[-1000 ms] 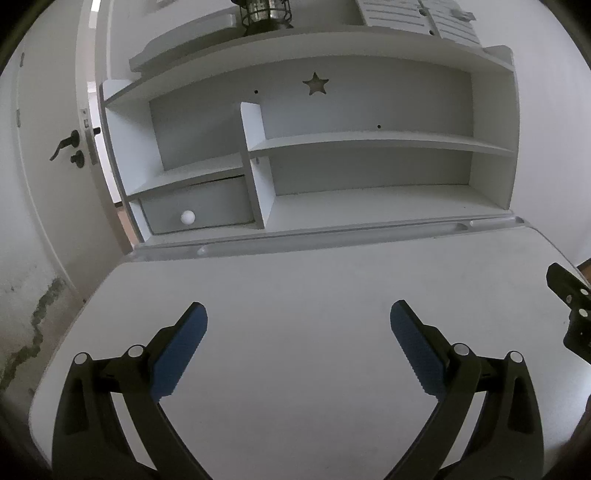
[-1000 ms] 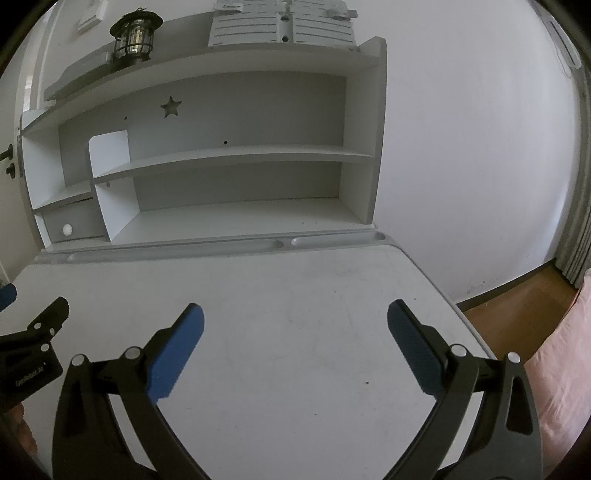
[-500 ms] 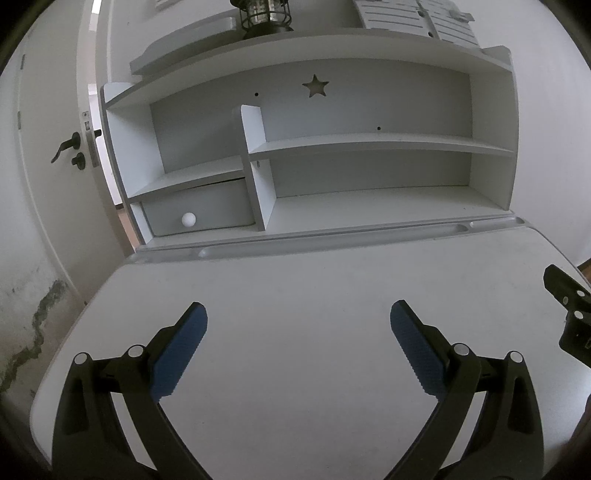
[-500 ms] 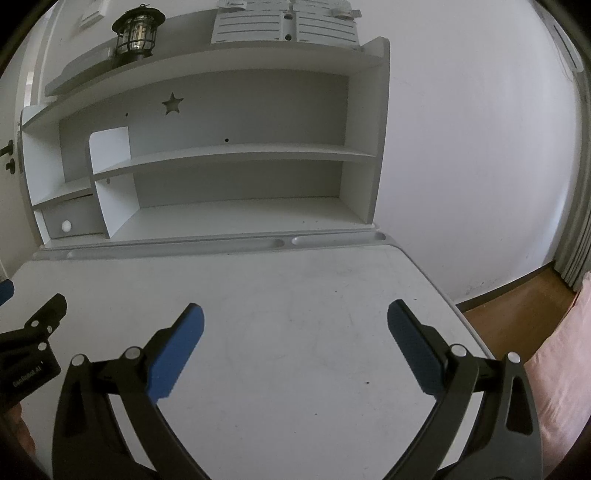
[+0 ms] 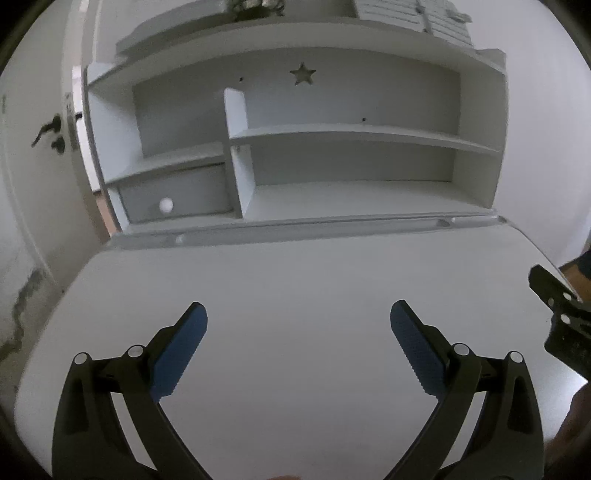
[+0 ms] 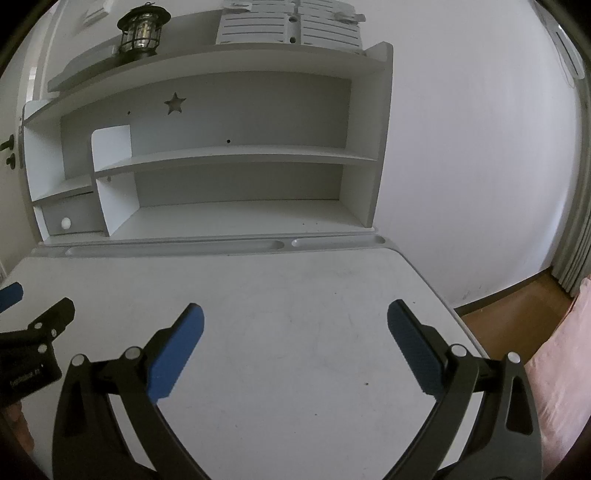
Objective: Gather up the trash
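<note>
Item 1, left gripper [image 5: 298,321]: we hold it above the white desk [image 5: 295,280], its blue-padded fingers [image 5: 177,349] spread wide with nothing between them. Its outer finger also shows at the left edge of the right wrist view.

Item 2, right gripper [image 6: 294,319]: likewise over the desk, blue pads [image 6: 413,349] set well apart, gripping nothing. Part of its black frame shows at the right edge of the left wrist view.

Item 3, desk: pale top, bare under both grippers apart from faint scuffs and one small dark speck [image 6: 366,383] near the right gripper's right finger (too small to tell what it is). A grooved pen tray [image 6: 229,246] runs along the back edge.

Item 4, shelf unit [image 6: 221,155]: white, standing at the back of the desk, with a star-shaped cutout [image 6: 174,103] in its back panel. Lower left holds a small drawer [image 5: 173,199] with a round white knob [image 5: 166,204].

Item 5, lantern [image 6: 141,31]: dark, caged, on top of the shelf unit, left side. A slatted grey item [image 6: 288,27] lies beside it to the right.

Item 6, surroundings: a door with a dark handle [image 5: 48,127] left of the desk; wooden floor [image 6: 509,306] and pink fabric [image 6: 557,354] to the right.

Item 7, trash: we can make out none for certain in either view.
</note>
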`<state>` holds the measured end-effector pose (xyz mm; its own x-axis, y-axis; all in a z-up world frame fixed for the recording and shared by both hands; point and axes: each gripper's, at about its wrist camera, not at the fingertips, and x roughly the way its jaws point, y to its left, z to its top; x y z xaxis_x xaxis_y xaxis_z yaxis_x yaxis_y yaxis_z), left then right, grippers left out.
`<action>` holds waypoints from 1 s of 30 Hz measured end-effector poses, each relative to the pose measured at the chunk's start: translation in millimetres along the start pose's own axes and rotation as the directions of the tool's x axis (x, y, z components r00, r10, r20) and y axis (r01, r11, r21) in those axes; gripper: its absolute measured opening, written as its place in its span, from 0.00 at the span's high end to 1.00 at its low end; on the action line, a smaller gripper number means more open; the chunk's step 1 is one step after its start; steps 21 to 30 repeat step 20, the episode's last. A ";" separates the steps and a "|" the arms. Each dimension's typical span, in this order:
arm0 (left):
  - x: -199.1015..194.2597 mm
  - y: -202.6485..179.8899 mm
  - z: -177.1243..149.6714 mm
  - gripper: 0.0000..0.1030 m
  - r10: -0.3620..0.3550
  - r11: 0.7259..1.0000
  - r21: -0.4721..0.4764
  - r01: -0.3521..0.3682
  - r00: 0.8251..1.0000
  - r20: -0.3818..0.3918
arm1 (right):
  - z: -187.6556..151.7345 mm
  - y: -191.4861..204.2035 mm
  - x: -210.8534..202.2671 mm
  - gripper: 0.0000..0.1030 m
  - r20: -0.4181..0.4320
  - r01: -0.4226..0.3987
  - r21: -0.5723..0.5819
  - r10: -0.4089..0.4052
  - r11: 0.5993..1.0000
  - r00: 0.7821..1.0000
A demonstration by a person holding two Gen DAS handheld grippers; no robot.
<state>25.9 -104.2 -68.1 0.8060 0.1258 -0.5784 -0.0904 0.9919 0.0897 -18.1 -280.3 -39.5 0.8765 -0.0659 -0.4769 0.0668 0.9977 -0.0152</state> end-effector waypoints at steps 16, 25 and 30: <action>44.0 19.3 -11.9 0.06 -0.048 0.999 -0.029 0.042 0.964 -0.262 | -2.7 5.1 21.1 0.07 -0.125 0.055 -0.044 -0.060 0.998 0.990; 54.0 26.9 -17.2 0.06 -0.075 0.997 -0.032 0.069 0.944 -0.321 | -6.2 9.3 30.0 0.07 -0.186 0.061 -0.096 -0.079 0.993 0.979; 54.0 26.9 -17.2 0.06 -0.075 0.997 -0.032 0.069 0.944 -0.321 | -6.2 9.3 30.0 0.07 -0.186 0.061 -0.096 -0.079 0.993 0.979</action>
